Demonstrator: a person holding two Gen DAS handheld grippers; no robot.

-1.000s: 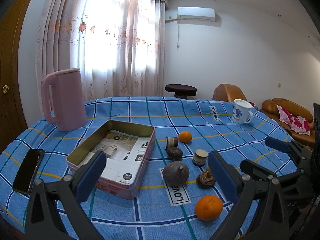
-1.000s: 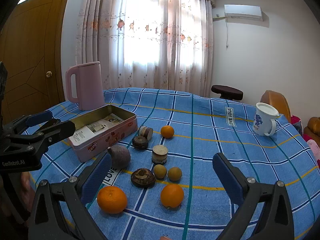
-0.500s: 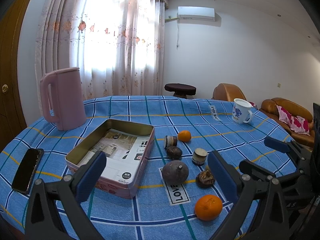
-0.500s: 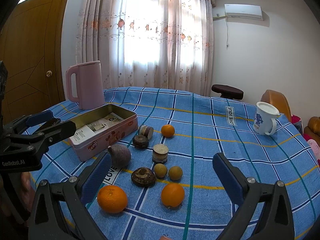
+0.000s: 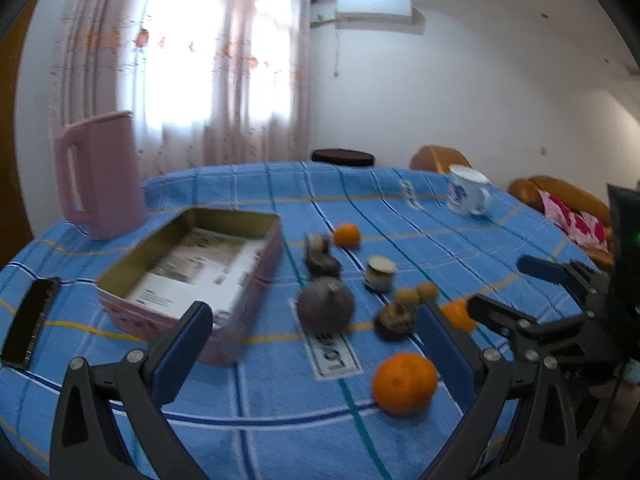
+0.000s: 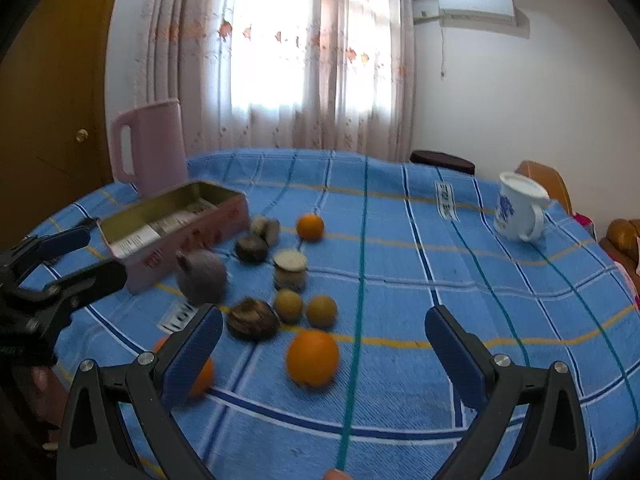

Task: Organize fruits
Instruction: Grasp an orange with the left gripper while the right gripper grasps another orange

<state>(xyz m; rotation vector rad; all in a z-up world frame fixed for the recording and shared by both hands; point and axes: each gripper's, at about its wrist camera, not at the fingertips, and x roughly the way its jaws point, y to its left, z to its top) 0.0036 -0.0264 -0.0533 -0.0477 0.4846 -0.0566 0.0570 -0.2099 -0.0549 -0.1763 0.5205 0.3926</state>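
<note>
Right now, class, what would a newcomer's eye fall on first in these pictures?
Probably the bright oranges scattered among darker fruits near the front of the blue checked tablecloth. Next, the open pink tin on the left, holding only printed paper, with a tall pink jug behind it. Both grippers, left and right, frame the fruit with jaws wide and nothing held.

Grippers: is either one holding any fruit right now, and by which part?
No. The left gripper and right gripper are both open and empty; the oranges lie on the table.

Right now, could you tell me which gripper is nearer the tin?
Left. The left gripper hangs just over the tin's near corner; the right gripper is farther off, across the fruit.
</note>
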